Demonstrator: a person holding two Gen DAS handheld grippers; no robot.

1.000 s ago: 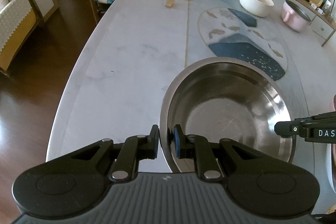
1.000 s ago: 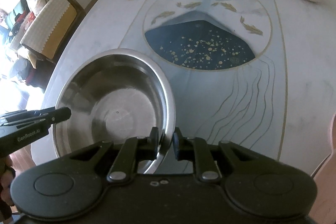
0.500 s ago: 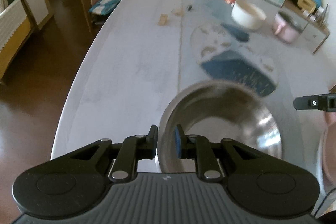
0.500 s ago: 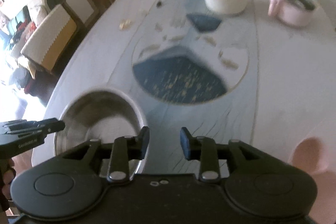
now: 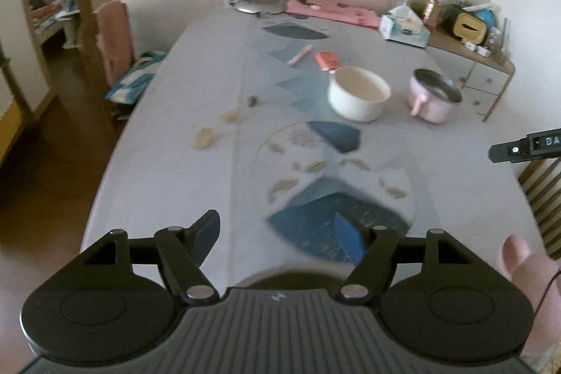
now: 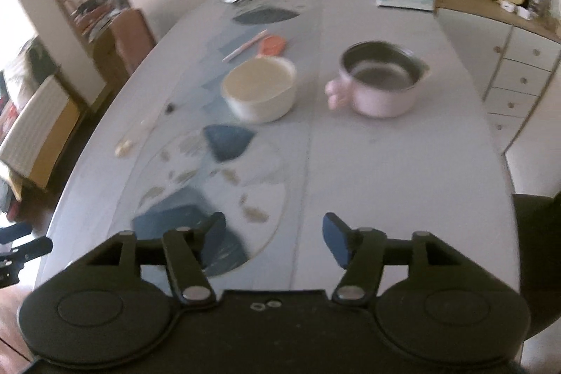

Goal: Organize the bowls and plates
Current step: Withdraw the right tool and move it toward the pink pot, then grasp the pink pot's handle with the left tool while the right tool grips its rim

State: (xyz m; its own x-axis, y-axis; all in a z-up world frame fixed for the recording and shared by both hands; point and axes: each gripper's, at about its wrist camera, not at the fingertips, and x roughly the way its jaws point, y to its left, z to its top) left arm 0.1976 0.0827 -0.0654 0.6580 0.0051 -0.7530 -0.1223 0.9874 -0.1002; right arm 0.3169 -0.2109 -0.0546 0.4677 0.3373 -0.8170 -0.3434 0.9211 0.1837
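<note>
Your left gripper (image 5: 277,239) and right gripper (image 6: 273,239) both hang over the pale, smooth table (image 6: 385,163), jaws spreading wide with nothing between them. On the right gripper's black arm, seen from the left wrist, only the letters "DA" can be read. The round cream bowl (image 6: 259,92) and the pink pot (image 6: 382,77) with its shiny metal lining sit side by side, apart, mid-table. A dark curved rim (image 5: 291,279) shows just under your left jaws.
</note>
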